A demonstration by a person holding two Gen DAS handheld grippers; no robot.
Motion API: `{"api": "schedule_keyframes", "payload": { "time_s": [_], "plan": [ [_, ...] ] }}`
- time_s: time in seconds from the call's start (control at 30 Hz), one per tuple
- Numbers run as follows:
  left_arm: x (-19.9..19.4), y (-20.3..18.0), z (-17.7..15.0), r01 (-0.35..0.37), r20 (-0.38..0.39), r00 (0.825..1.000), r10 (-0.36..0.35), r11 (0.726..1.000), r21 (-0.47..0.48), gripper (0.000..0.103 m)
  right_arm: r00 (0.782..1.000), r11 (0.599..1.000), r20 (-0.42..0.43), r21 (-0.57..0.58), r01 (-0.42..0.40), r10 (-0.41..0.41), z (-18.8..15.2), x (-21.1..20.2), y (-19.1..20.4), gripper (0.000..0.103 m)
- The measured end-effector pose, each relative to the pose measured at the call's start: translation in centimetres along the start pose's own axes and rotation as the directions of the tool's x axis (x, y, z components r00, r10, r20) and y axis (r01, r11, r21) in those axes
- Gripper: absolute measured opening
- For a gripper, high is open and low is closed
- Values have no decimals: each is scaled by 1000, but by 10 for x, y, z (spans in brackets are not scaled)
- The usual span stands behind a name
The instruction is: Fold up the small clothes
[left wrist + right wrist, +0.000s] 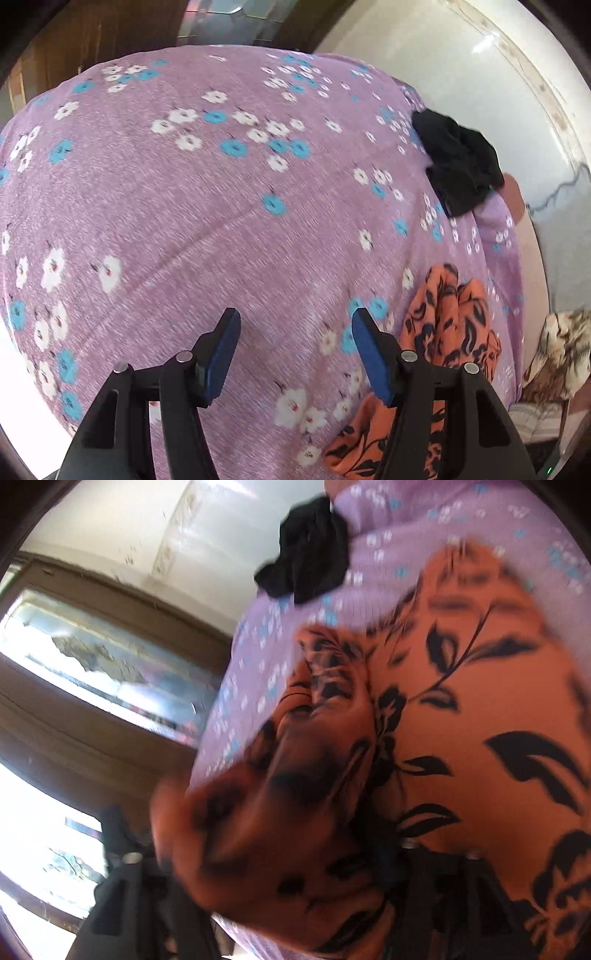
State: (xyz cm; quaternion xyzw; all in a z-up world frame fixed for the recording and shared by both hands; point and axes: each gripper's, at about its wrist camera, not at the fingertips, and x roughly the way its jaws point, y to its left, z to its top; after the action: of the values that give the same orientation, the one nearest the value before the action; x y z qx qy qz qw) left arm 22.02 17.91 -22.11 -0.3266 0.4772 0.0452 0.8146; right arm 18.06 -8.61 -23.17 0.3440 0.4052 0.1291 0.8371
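Lying bunched: orange garment [448, 325] on floral sheet [221, 206]; no readable writing.

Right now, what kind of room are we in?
Probably a bedroom at home: a purple floral sheet covers what looks like a bed, loose clothes lie on it, an orange one and a black one, with a tiled floor beside.

A lilac bedsheet [207, 206] with white and blue flowers is covering the bed, lying fairly smooth (one long crease is running across it). A pale tiled floor [480, 92] is showing beyond, and wooden furniture [110, 602] is standing alongside.
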Motion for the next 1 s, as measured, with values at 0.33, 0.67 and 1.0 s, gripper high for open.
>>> {"api": "schedule_keyframes", "payload": {
  "time_s": [0.33,0.67,1.0],
  "plan": [
    [-20,7,19,69,92,993,-68,998,-1,64,927,928,-31,9,-373,373,-3,-43,-7,94],
    [-63,-109,-52,324,17,919,-394,780,536,64,978,980,118,73,-183,174,-7,-94,-83,68],
    [38,-101,-54,105,-221,975,-12,902,418,85,989,971,43,192,-145,139,-11,-90,-135,0]
  ]
}}
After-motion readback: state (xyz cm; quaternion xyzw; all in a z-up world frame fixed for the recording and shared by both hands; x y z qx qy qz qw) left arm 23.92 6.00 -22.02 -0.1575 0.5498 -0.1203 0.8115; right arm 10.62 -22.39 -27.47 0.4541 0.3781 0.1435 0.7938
